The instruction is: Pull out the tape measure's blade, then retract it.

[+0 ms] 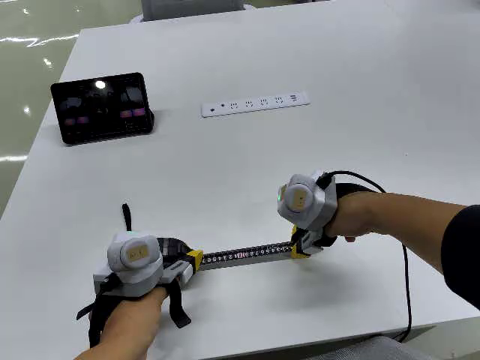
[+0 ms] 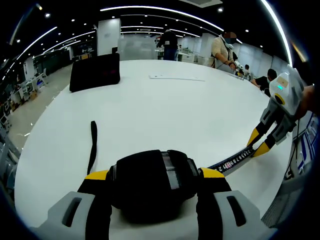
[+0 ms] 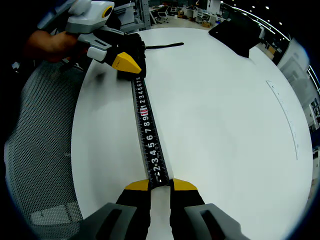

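On the white table (image 1: 225, 172), near its front edge, the left gripper (image 1: 186, 264) clamps the black tape measure case (image 2: 152, 187). The blade (image 3: 149, 135) lies drawn out flat across to the right gripper (image 3: 161, 185), whose jaws pinch its tip.

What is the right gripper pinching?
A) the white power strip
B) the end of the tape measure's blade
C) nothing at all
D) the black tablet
B: in the right gripper view, the right gripper is closed on the tip of the blade. The blade stretches back across the table to the tape measure case, which the left gripper holds.
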The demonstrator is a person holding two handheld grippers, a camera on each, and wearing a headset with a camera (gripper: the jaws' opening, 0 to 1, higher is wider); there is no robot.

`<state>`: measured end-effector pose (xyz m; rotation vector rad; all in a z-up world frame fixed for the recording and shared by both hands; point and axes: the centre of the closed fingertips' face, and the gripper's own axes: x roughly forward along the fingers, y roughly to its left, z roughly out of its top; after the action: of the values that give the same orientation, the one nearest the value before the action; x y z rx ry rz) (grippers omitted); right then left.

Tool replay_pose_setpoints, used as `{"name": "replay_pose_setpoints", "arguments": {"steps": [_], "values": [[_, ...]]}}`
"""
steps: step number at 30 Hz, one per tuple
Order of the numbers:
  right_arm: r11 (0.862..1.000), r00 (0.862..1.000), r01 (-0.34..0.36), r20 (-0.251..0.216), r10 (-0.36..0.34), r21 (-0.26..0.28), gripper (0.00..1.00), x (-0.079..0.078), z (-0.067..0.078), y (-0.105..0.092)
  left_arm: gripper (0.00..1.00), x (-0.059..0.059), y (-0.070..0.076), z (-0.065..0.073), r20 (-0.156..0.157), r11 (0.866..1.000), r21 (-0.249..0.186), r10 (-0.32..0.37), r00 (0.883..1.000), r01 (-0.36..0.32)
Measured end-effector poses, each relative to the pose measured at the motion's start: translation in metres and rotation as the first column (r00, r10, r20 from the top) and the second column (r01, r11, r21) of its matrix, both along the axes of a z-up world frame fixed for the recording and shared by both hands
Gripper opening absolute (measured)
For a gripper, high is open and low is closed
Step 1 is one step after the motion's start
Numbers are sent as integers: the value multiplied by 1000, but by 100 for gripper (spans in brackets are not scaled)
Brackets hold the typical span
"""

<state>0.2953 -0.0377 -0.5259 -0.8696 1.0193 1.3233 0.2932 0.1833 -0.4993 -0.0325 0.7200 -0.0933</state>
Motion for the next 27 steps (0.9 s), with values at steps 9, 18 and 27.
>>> {"name": "replay_pose_setpoints", "arguments": {"steps": [9, 18, 27], "values": [[1000, 1000, 3, 0, -3, 6, 10, 0, 1, 3, 64, 1, 0, 0, 2, 1000, 1, -1, 1000, 1], [1000, 1000, 6, 6, -6, 3, 10, 0, 0, 6, 64, 1, 0, -1, 2, 1000, 3, -1, 1000, 1], [1000, 1000, 1, 10, -1, 13, 10, 1, 0, 10, 64, 1, 0, 0, 1, 1000, 4, -1, 1000, 1]]}}
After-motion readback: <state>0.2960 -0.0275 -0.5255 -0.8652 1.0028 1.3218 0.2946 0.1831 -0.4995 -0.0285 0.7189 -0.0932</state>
